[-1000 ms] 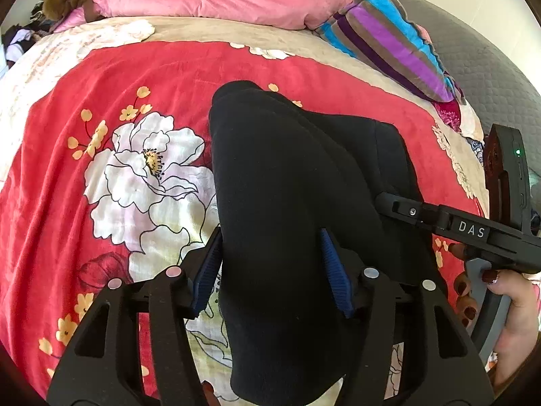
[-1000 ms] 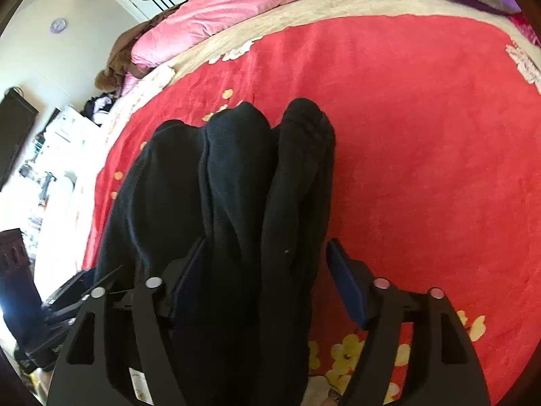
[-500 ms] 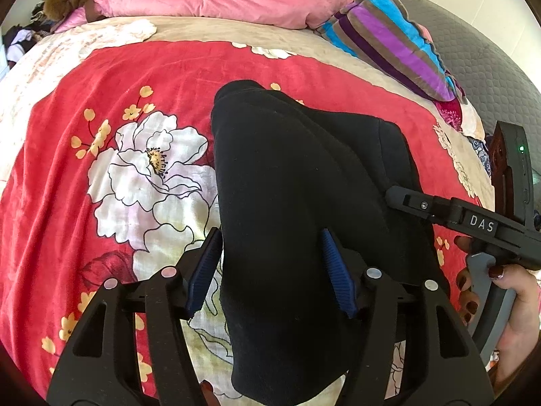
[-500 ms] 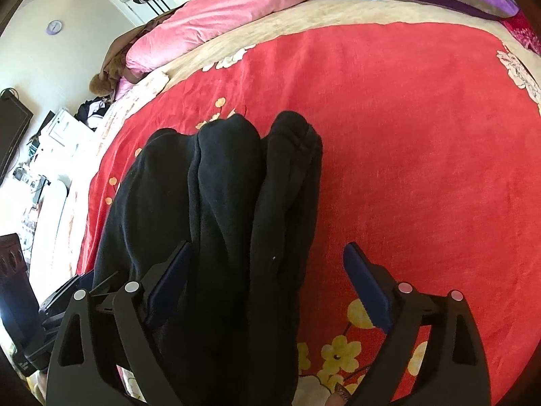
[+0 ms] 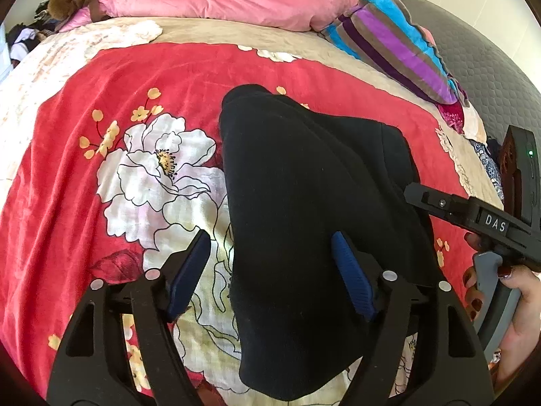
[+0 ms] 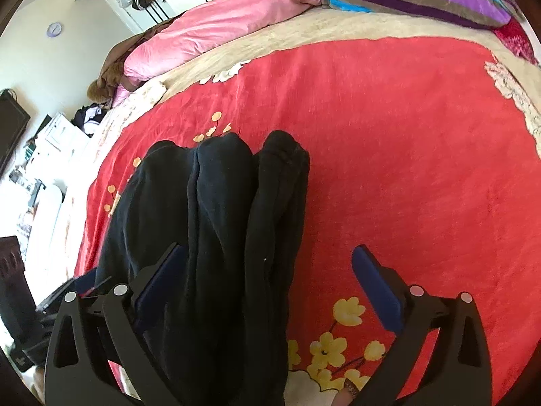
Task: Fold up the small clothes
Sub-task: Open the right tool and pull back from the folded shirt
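A black garment lies folded into a thick, long bundle on the red floral blanket. My left gripper straddles its near end with jaws opening. The left pad stands clear of the cloth, over the white flower, and the right pad rests against the top fold. In the right wrist view the same garment shows several rolled folds. My right gripper is opening wide around it. Its left pad is beside the cloth and its right pad is far off over bare blanket.
A pink pillow and a striped purple-blue cushion lie along the bed's far side. A hand holds the right gripper's handle at the right edge. Furniture and clutter stand past the bed's left edge.
Both sets of jaws have widened. The left gripper's left pad has come off the garment's edge. The right gripper's right pad has swung well away from the cloth. The garment has settled onto the blanket.
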Demonstrator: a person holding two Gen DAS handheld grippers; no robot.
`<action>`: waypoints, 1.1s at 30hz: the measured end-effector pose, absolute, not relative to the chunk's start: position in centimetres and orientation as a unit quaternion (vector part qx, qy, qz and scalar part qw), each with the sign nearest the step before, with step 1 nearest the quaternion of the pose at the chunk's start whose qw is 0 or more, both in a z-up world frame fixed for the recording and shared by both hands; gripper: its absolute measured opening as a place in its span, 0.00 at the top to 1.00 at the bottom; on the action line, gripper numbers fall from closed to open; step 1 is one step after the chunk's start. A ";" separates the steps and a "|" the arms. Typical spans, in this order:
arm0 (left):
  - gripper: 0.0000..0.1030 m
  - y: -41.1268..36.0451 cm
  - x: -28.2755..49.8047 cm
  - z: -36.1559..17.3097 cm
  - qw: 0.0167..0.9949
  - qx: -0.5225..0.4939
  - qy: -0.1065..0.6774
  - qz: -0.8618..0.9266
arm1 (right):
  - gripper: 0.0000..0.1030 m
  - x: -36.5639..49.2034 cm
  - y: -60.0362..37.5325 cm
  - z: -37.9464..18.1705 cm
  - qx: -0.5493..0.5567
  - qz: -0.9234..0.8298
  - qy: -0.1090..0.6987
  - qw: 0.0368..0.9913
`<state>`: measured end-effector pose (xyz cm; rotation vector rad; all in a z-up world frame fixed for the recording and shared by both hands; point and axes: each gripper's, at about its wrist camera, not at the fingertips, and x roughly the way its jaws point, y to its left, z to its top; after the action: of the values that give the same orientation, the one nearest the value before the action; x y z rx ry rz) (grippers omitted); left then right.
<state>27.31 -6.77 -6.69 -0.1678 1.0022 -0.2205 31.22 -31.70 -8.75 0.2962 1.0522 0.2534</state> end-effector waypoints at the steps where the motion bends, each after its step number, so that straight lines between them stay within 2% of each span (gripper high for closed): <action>1: 0.34 -6.8 27.3 -6.6 0.868 -0.080 0.478 -0.105 | 0.04 31.2 -31.7 -8.7 0.137 0.119 0.498 0.848; 5: 0.27 -6.5 27.1 -6.2 0.870 -0.081 0.475 -0.101 | 0.04 31.1 -31.8 -8.5 0.127 0.111 0.491 0.854; 8: 0.18 -6.3 27.0 -5.9 0.873 -0.083 0.471 -0.094 | 0.04 30.9 -32.0 -8.1 0.128 0.107 0.481 0.861; 11: 0.15 -6.0 26.7 -5.4 0.877 -0.081 0.465 -0.087 | 0.04 30.4 -32.1 -7.6 0.127 0.103 0.471 0.867; 12: 0.09 -6.0 26.6 -5.2 0.879 -0.078 0.463 -0.084 | 0.04 30.3 -32.1 -7.5 0.125 0.101 0.468 0.869; 22: 0.09 -5.3 25.6 -3.2 0.891 -0.057 0.447 -0.060 | 0.04 28.4 -32.2 -5.5 0.124 0.088 0.425 0.892; 33: 0.09 -4.6 22.6 0.6 0.912 -0.060 0.403 -0.054 | 0.04 23.0 -32.8 -1.3 0.122 0.044 0.333 0.934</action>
<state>22.64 -4.55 0.58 -0.1235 0.8305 -0.1114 23.02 -32.76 -1.29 0.2498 0.6809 0.0899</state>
